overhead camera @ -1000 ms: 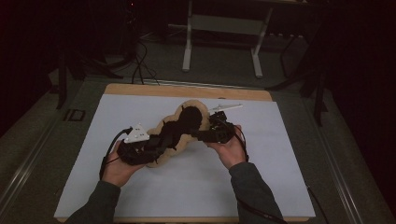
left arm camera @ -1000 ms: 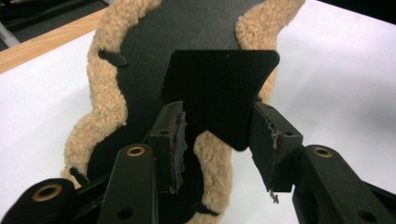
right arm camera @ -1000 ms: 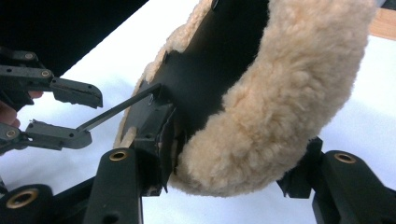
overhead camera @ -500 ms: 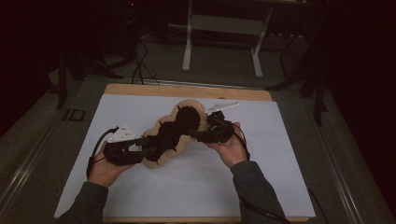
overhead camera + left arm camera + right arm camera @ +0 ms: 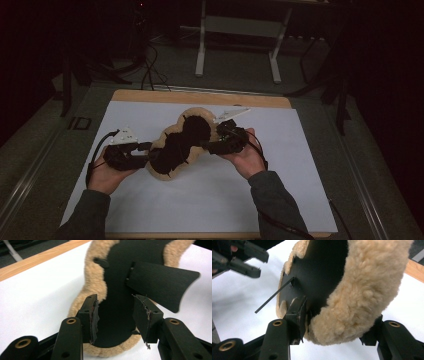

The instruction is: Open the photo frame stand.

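Note:
A black pad with a tan fleece border lies on the white sheet, its black face up. A black strap flap sticks out from its surface. My left gripper stands open at the pad's left end; in the left gripper view its jaws straddle the rounded end without pressing on it. My right gripper is shut on the pad's right side. In the right gripper view the thick fleece edge sits between the jaws of my right gripper, one pad on the black face. My left gripper shows farther off there.
The white sheet covers a wooden board whose far edge shows. Beyond the table stand white frame legs and cables on the dark floor. Both forearms come in from the bottom.
My left hand has drawn back to the left, so its gripper now sits at the pad's left end instead of over it. The right hand and the pad have stayed put.

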Demonstrator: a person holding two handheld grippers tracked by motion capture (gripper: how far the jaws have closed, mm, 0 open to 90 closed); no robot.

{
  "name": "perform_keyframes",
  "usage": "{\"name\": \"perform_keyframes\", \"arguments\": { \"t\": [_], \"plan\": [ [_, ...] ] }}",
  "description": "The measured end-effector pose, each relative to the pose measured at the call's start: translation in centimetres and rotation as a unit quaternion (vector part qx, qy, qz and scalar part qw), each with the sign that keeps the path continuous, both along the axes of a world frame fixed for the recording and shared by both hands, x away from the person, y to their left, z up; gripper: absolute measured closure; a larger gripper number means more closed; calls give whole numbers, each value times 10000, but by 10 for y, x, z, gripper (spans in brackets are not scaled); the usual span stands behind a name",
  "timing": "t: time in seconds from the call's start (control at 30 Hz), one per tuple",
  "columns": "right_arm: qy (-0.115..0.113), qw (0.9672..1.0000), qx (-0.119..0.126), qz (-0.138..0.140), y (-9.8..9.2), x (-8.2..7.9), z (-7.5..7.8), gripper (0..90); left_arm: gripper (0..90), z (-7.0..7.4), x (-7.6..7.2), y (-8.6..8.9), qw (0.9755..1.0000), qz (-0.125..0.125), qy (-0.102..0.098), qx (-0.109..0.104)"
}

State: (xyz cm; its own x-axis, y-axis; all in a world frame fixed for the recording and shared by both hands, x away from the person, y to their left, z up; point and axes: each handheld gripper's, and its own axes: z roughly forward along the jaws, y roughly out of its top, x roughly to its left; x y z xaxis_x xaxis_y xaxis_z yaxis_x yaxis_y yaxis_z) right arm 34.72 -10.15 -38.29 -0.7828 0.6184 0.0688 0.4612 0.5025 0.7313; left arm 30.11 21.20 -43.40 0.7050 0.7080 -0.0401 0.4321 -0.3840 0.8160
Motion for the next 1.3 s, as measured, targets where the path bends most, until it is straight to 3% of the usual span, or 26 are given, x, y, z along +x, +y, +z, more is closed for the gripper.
{"name": "perform_keyframes", "arguments": {
  "t": [0.17,0.6,1.03,1.3],
  "plan": [
    [-92,9997,-92,187,2,-3,4,490,565,0,4,7,9999,133,55,79],
    [-265,9986,-199,404,5,-7,7,497,507,-2,15,2,9998,88,140,83],
    [-483,9960,-325,679,7,-11,10,507,449,3,18,-2,9999,-150,-43,-46],
    [-601,9940,-374,838,9,-14,12,513,368,10,21,-3,9996,-239,-140,-60]
  ]
}}
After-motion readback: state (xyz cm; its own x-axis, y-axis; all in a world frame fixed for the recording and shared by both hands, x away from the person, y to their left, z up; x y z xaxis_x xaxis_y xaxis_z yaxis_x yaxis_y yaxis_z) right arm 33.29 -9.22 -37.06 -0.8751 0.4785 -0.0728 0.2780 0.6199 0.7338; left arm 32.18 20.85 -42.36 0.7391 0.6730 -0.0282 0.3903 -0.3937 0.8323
